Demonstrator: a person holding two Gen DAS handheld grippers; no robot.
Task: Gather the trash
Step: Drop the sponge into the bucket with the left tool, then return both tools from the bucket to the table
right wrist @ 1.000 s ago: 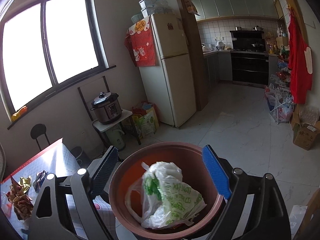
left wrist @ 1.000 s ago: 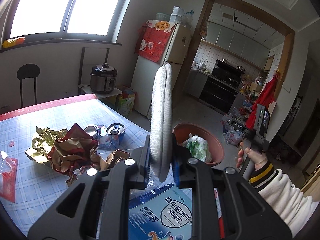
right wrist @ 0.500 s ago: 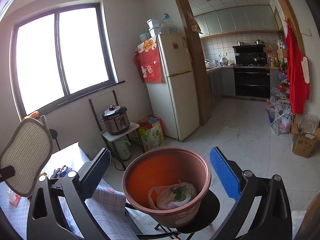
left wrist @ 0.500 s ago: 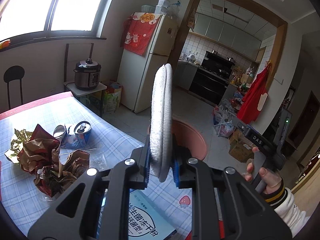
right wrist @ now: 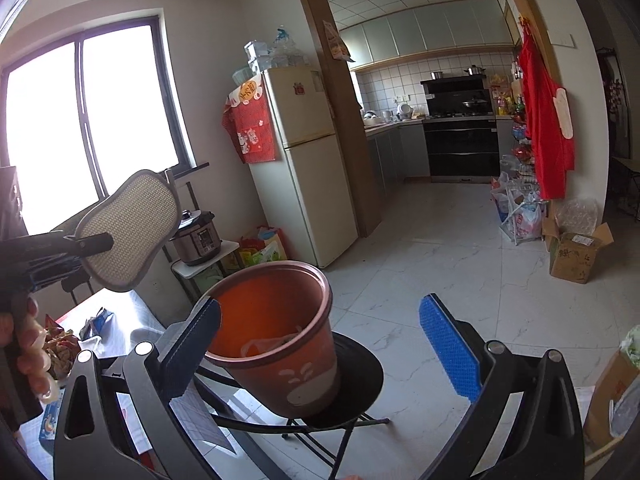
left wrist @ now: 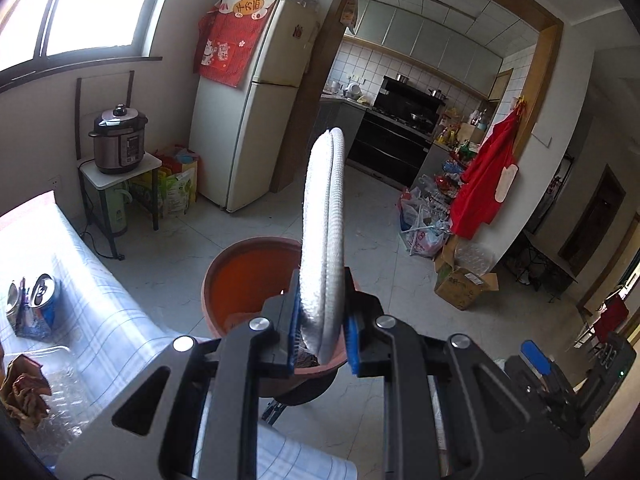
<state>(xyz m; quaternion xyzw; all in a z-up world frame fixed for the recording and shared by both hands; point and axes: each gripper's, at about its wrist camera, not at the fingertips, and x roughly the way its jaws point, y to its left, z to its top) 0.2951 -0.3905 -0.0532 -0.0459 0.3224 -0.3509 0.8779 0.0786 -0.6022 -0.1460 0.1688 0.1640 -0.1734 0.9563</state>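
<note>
My left gripper (left wrist: 320,340) is shut on a flat white mesh pad (left wrist: 324,232), held edge-on above the brown trash bin (left wrist: 248,276). The pad also shows in the right wrist view (right wrist: 130,236), up left of the bin. The brown bin (right wrist: 280,336) stands on a black stool (right wrist: 356,376) beside the table, with a white plastic bag (right wrist: 272,346) at its bottom. My right gripper (right wrist: 320,344) is open and empty, its blue pads either side of the bin, set back from it.
The table with a checked cloth (left wrist: 100,320) holds drink cans (left wrist: 40,300) and crumpled brown wrappers (left wrist: 24,384) at the left. A fridge (left wrist: 256,120), a rice cooker (left wrist: 118,144), and cardboard boxes (left wrist: 460,284) stand around the tiled floor.
My left gripper has swung right with the pad, off the table and over the bin. My right gripper has pulled back from the bin, which now looks smaller and stands on its stool.
</note>
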